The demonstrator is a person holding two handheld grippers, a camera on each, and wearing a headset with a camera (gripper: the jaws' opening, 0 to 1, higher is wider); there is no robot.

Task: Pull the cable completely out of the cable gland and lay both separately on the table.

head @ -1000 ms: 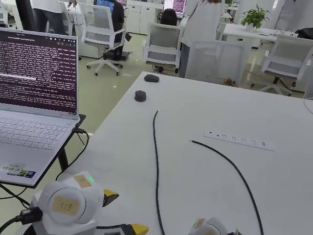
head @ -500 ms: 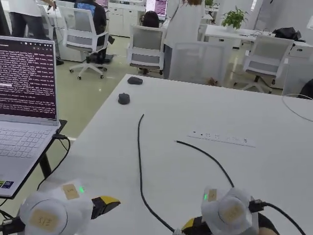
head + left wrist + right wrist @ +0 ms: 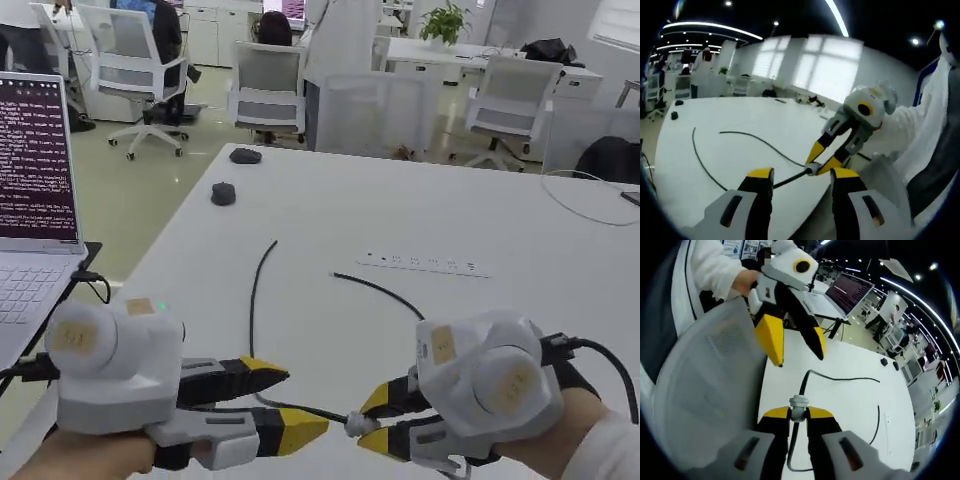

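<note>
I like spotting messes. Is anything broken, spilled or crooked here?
Nothing is broken or spilled. The black cable curls loosely over the white table and runs through the cable gland, which is pinched in the right tool.

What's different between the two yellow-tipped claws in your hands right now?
The left gripper has its jaws wide apart and grips nothing; the right gripper has its jaws pinched shut on the small pale cable gland. The black cable passes unclamped between the left gripper's jaws, while at the right gripper it enters the held gland. Shared: both have black jaws with yellow tips and white bodies, and they point toward each other.
</note>
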